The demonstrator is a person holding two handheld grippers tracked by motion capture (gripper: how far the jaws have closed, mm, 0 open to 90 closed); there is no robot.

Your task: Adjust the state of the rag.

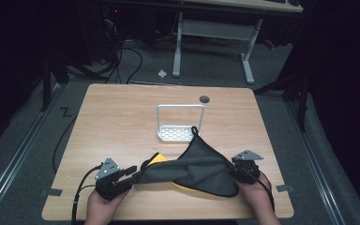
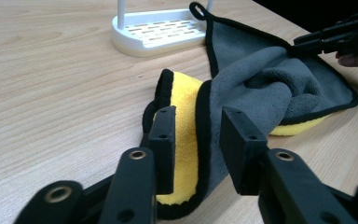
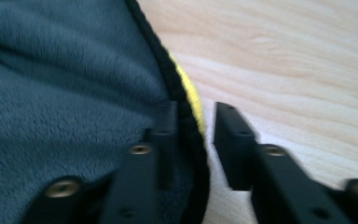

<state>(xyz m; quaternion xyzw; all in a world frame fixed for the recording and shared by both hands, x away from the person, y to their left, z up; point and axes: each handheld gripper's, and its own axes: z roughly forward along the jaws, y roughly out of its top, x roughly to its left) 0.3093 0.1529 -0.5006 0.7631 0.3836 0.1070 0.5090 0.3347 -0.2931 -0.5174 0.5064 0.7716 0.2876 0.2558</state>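
— Where's the cloth (image 1: pixel 201 169)?
— Near edge of the worktop (image 1: pixel 117 117), grey side up, yellow underneath, its loop reaching the white rack (image 1: pixel 180 123).
— And the claws?
— Left claw (image 2: pixel 196 135) is spread around the cloth's folded edge. Right claw (image 3: pixel 193 135) is spread too, straddling the black hem.

From the right gripper view I get a blurred close-up: the cloth (image 3: pixel 65 93) runs off the left and top edges, so I can't tell whether the jaws pinch its hem. From above, the cloth (image 1: pixel 201 168) covers the right gripper (image 1: pixel 238 172) tips near the table's (image 1: pixel 122 117) front edge.
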